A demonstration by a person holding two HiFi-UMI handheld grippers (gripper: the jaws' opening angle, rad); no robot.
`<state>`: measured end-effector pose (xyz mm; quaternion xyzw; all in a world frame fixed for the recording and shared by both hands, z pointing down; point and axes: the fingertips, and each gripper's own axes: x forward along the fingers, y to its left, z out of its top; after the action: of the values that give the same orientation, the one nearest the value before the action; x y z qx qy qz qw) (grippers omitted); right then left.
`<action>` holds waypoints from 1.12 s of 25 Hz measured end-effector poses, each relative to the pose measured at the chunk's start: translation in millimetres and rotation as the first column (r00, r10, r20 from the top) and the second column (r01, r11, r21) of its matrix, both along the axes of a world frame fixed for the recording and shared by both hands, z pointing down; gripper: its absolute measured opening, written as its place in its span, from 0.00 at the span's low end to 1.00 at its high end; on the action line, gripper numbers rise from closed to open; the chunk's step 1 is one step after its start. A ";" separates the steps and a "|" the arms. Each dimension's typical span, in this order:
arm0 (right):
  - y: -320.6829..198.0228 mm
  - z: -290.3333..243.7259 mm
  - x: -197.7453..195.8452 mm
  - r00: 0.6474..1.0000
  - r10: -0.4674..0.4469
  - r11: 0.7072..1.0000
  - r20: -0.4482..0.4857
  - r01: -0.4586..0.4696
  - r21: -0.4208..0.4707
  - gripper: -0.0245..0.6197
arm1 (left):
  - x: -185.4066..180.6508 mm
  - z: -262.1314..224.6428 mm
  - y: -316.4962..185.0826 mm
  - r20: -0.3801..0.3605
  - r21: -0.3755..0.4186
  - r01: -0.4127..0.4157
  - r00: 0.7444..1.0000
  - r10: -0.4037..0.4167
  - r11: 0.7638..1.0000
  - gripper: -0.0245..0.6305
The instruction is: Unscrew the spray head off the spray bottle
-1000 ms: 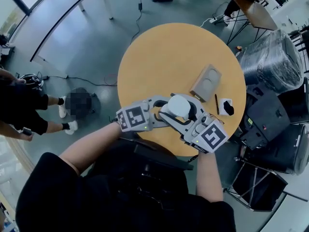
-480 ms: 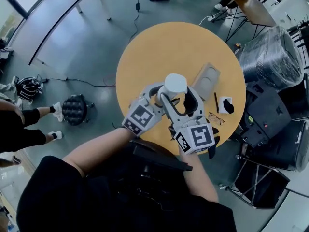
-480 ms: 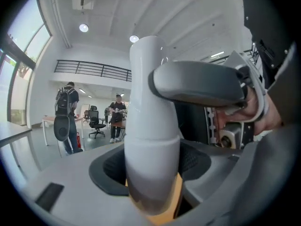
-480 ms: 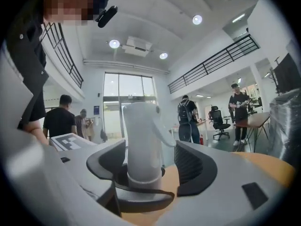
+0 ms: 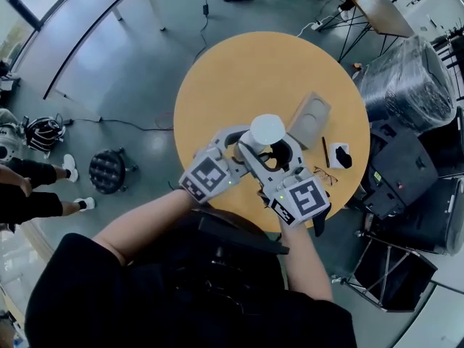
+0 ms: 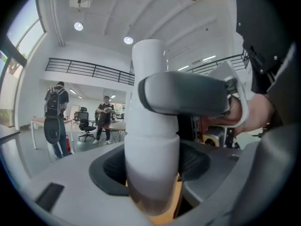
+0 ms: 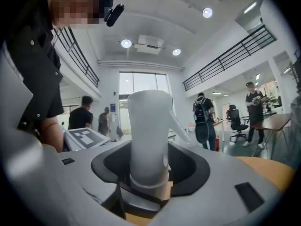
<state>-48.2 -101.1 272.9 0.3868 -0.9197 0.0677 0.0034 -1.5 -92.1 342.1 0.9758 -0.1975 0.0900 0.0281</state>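
Table (image 5: 217,85), left tool (image 6: 150,168) holds bottle (image 6: 151,135), right tool (image 7: 149,175) closing on spray head (image 7: 148,131)

The jaws of the right gripper (image 7: 149,180) have just been closing and clasp the upright white spray head (image 7: 146,131) between them.

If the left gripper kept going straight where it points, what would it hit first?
The white spray bottle: it stands clamped between the left gripper's pads, so nothing else comes first.
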 end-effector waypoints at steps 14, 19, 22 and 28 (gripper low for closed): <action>29.9 2.1 -0.7 0.968 -0.249 0.968 -0.022 0.249 -0.004 0.58 | 0.4 -6.9 32.4 -0.055 0.010 -0.194 0.979 0.195 0.981 0.50; 6.0 -6.0 19.6 1.000 0.028 1.000 0.011 -0.028 0.005 0.60 | -2.9 4.1 -2.6 0.006 0.017 -0.007 1.000 0.007 1.000 0.50; -2.5 -14.5 20.1 0.988 0.154 0.987 0.011 -0.154 0.035 0.60 | -1.8 10.3 -15.7 0.043 0.017 0.099 0.994 -0.100 0.995 0.50; -22.1 -8.9 28.0 0.958 0.286 0.958 -0.020 -0.285 0.037 0.46 | 14.1 13.5 -20.5 0.054 0.021 0.138 0.989 -0.139 0.990 0.50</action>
<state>-20.2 -123.2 264.0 0.5162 -0.8552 0.0471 -0.0014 12.6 -112.6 355.6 0.9571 -0.2661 0.1130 0.0204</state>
